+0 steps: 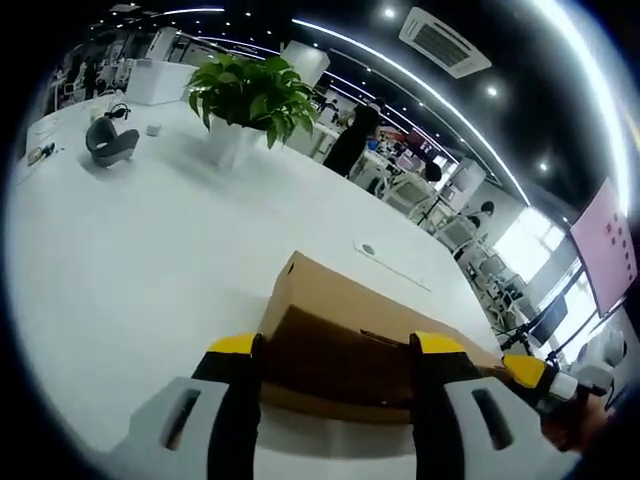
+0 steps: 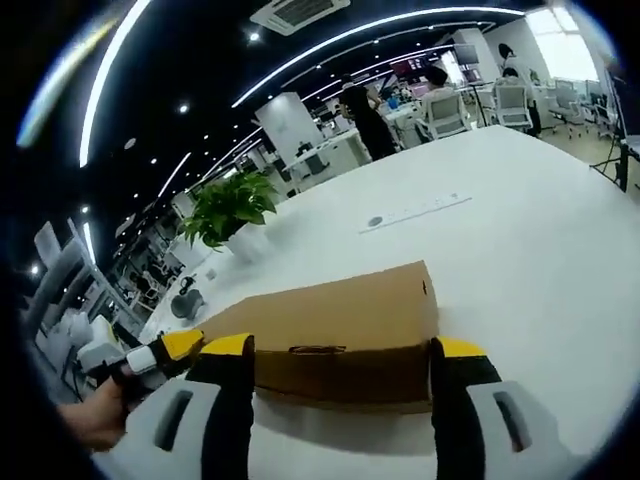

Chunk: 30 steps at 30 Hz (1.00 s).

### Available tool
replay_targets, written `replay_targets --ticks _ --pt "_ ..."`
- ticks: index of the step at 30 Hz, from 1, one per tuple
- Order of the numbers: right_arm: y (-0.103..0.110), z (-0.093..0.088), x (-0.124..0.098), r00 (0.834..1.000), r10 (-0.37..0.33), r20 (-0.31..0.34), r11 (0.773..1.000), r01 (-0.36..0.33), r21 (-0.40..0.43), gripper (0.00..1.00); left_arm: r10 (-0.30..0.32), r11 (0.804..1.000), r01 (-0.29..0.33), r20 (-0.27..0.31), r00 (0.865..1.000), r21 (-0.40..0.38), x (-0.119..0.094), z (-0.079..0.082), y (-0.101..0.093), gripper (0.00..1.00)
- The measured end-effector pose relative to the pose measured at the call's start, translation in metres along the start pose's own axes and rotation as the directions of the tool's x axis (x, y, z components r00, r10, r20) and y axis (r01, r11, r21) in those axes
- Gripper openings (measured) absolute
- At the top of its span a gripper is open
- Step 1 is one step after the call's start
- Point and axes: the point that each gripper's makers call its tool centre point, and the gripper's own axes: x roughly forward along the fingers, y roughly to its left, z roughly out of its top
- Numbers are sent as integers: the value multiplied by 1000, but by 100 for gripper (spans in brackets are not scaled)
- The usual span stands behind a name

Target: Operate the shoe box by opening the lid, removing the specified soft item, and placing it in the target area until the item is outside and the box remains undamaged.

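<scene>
Jaws apart | shoe box between, lid seemingly closed

Both views low, close, opposite ends | shared: shoe box, table

Brown cardboard shoe box, lid closed, on table

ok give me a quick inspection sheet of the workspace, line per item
surface: white table, large and mostly bare
job's things: brown shoe box, lid shut, lying flat near the table edge
clutter: potted plant; grey object at the far end; a flat white strip past the box
grippers: left gripper and right gripper open, jaws either side of the box, contact cannot be told
cables: nothing seen
surroundings: open office with desks, chairs, seated and standing people, ceiling strip lights
</scene>
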Motion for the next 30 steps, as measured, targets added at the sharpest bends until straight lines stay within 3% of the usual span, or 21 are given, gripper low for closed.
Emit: replay_targets --ticks 4,6,10,16,21,23,24,26,30 --pt "5 -2 -1 1000 26 -10 990 -27 -138 77 -30 999 30 17 999 16 1 4 -8 66" --pt "5 -6 -1 1000 21 -23 974 -26 -223 77 -28 999 27 16 999 27 1 6 -8 65" --pt "6 -10 -1 999 4 -32 948 -14 -318 77 -39 999 39 25 999 2 1 11 -8 65" --pt "-1 -10 3 998 -55 -32 920 38 -389 69 -88 996 87 51 995 12 2 18 -18 73" --pt "-4 -6 4 998 -60 -24 933 47 -357 68 -109 994 107 69 992 33 2 21 -23 78" --pt "-3 -10 5 998 -60 -30 923 43 -383 69 -117 993 115 65 991 23 3 20 -23 79" --pt "-6 -11 5 997 -76 -33 899 55 -435 69 -119 993 118 61 991 10 3 19 -22 80" --pt "-6 -14 5 996 -82 -39 885 55 -462 68 -120 993 120 67 991 4 2 20 -22 79" --pt "-7 -13 6 995 -91 -30 886 67 -460 68 -129 992 128 69 989 17 2 23 -25 79"
